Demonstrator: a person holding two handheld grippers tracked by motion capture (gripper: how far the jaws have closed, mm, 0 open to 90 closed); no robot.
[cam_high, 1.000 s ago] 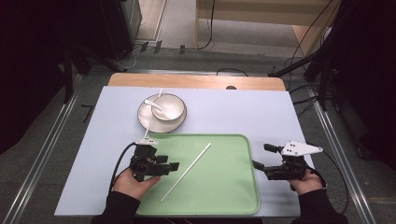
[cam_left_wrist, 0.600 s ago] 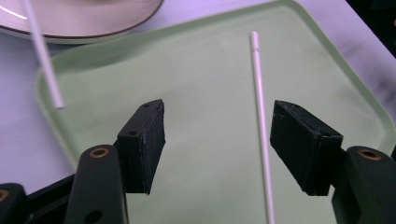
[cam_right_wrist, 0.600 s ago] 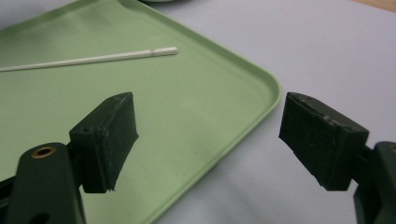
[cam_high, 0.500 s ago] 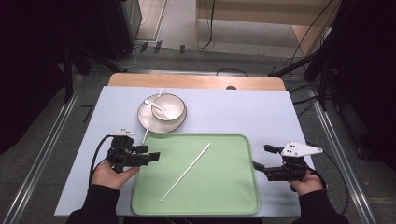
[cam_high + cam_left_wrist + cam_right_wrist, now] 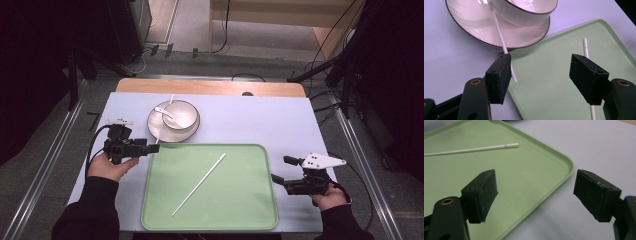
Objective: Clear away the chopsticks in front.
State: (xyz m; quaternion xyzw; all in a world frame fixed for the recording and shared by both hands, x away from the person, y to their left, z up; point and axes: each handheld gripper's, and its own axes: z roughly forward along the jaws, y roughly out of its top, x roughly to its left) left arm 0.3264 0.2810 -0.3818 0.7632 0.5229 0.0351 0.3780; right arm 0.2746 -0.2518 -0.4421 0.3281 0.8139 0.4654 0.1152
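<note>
A green tray (image 5: 240,200) lies at the table's near middle with a white chopstick (image 5: 199,184) slanted across it. A second white chopstick (image 5: 161,125) leans over the white plate (image 5: 155,127), which holds a bowl (image 5: 181,119) and a white spoon (image 5: 164,112). My left gripper (image 5: 150,147) is open at the tray's far left corner, just below the plate. In the left gripper view the plate's chopstick (image 5: 500,37) ends beside one fingertip (image 5: 499,75), while the tray's chopstick (image 5: 586,47) lies behind the other. My right gripper (image 5: 281,169) is open at the tray's right edge (image 5: 564,167), empty.
The pale blue table top (image 5: 260,120) has free room right of the bowl and along the far edge. A wooden strip (image 5: 210,87) borders the back. Metal rails (image 5: 360,165) run along both sides, with cables on the floor beyond.
My left gripper has moved left and away from me, off the tray to its far left corner near the plate. The right gripper and both chopsticks have stayed put.
</note>
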